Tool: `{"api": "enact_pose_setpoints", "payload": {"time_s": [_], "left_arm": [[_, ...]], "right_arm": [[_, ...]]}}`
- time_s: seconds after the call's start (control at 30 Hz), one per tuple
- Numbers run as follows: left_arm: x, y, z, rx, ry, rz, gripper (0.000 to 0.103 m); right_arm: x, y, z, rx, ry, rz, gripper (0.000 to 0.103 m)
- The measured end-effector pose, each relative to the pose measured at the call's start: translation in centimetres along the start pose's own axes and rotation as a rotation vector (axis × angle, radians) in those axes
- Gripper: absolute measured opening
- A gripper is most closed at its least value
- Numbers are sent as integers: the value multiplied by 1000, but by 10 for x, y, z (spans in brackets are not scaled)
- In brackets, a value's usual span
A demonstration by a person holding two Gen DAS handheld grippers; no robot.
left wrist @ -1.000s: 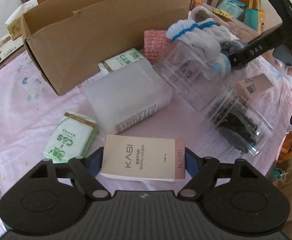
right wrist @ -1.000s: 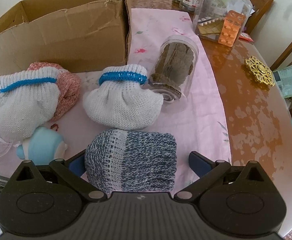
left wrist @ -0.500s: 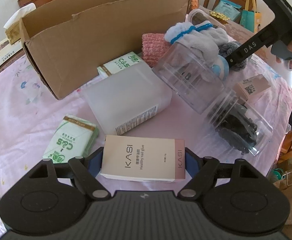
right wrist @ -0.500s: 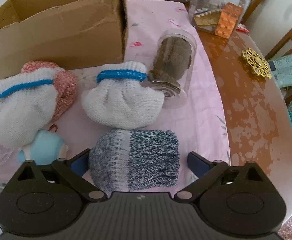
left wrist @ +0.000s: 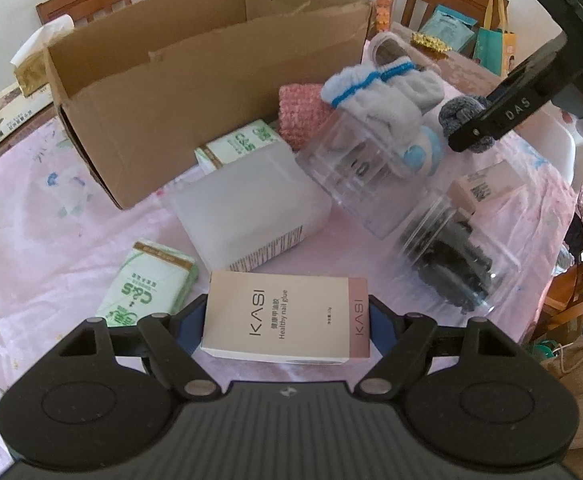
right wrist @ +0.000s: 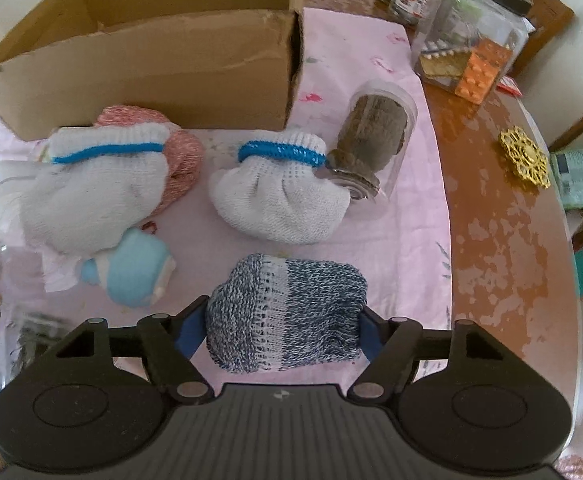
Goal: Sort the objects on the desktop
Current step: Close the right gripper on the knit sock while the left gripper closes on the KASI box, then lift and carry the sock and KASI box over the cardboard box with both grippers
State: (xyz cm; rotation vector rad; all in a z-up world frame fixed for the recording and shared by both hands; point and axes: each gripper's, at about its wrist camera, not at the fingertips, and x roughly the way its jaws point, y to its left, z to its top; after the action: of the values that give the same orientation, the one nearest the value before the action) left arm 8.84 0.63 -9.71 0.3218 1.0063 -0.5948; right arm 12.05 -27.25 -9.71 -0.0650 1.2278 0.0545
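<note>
Between the blue pads of the left gripper point(left wrist: 286, 320), the KASI box point(left wrist: 287, 316) is clamped at 6 o'clock in the left wrist view. At 12 o'clock stands the cardboard box point(left wrist: 195, 80). The right gripper point(right wrist: 283, 328) is clamped on the blue knit sock point(right wrist: 287, 312), lifted above the pink cloth point(right wrist: 403, 240).

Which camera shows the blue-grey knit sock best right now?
The right wrist view: the blue-grey knit sock fills the right gripper, whole and sharp. The left wrist view shows only a bunched bit behind that gripper.
</note>
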Motion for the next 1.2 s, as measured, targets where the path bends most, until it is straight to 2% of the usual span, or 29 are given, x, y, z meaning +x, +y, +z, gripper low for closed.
{"api": "enact_pose_setpoints", "payload": {"time_s": [0.13,0.63,0.83,1.2], "left_arm": [[-14,0,6,-26,-13,7,79],[-55,-27,51,-107,-71,125,79],[-63,-21,76,-101,-100,133,79],[-60,20,133,-41,-180,150,79]], "right_arm": [[-15,-4,1,-32,-17,31,77],[-68,-24,28,-218,-124,187,77],[-82,-24,47,-265,-169,200,77],[-97,-7,94,-281,-243,188,77]]}}
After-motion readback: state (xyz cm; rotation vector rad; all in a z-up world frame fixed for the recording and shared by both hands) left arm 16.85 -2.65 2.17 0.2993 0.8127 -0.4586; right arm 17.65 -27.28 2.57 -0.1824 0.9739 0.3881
